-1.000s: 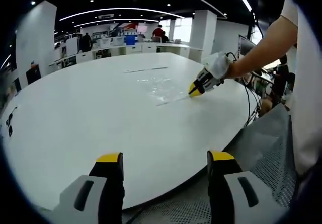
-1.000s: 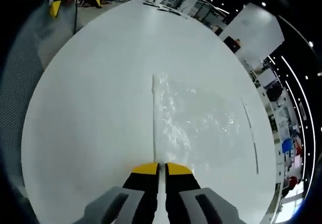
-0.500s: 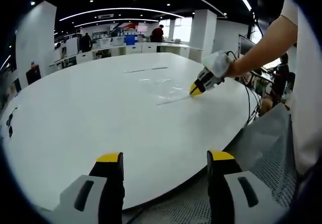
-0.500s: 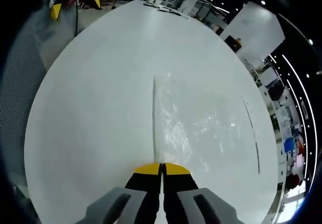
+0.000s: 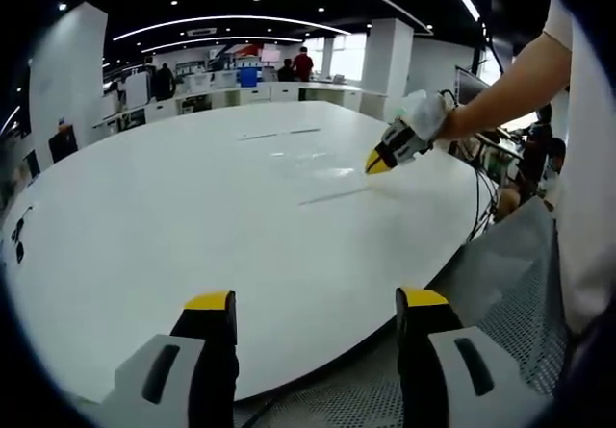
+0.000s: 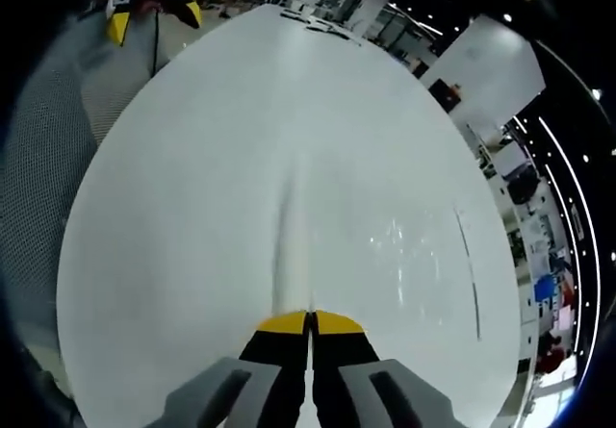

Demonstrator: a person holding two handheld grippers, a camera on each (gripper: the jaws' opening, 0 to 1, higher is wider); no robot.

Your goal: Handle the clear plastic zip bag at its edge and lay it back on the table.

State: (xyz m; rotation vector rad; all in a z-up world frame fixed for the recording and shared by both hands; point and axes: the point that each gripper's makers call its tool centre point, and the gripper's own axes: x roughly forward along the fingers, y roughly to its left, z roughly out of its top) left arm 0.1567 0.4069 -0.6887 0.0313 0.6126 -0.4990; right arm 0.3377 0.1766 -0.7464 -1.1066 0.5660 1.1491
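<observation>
Long ceiling light strips are brightly lighting the glossy white oval table; fisheye edges are bending.

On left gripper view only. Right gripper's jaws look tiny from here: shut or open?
Observer: Shut. In the right gripper view the right gripper has its yellow tips pressed together, no gap.
Operator: On the bag?
Observer: Looks so. The edge strip of the clear zip bag runs straight into the jaws.
Operator: Left gripper near it?
Observer: No. The left gripper sits beyond the far edge of the table, apart from the bag.
</observation>
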